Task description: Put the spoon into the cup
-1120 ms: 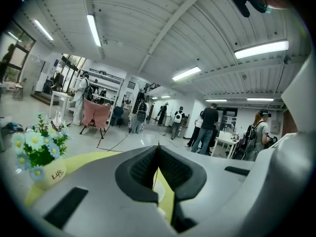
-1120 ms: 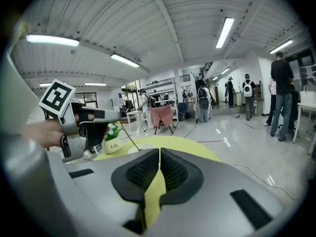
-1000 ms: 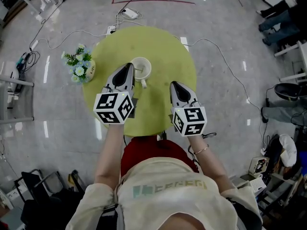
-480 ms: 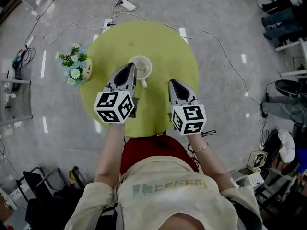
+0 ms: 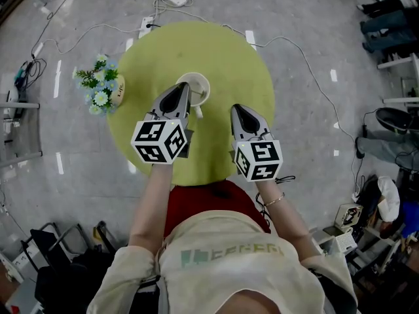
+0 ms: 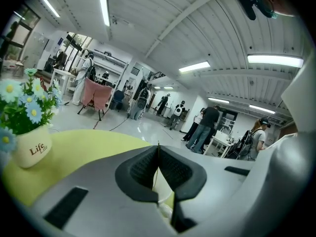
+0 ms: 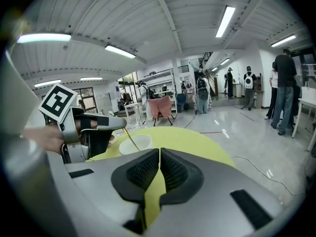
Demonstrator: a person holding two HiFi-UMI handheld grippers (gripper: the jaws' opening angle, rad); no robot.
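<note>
1. Holding the right gripper [image 5: 239,110] over the near part of the green table [image 5: 229,51], jaws pressed together on nothing, with only tabletop showing through the gap below the pads.
2. Clamping the left gripper [image 5: 181,89] tight on the spoon [image 7: 131,139], gripping it by the thin golden handle, a sliver of which is showing between the closed pads in the left gripper view.
3. Slanting the spoon's long axis down and forward from those jaws, across the mouth of the white cup [image 5: 196,82]. Losing the lower end behind the right gripper's own body in the right gripper view, so not telling whether the bowl is inside yet.
4. Finding the cup upright near the middle of the table, just ahead of the left gripper's tips and forward-left of the right gripper, making the left hand clearly the nearer one.
5. Judging the coming move as a short one: lowering along the handle's own slant until the bowl is resting in the cup, then parting the jaws. Risking a knock on the near rim if coming in too flat.
6. Leaving the flower pot [image 5: 105,91] well apart at the table's left edge.
</note>
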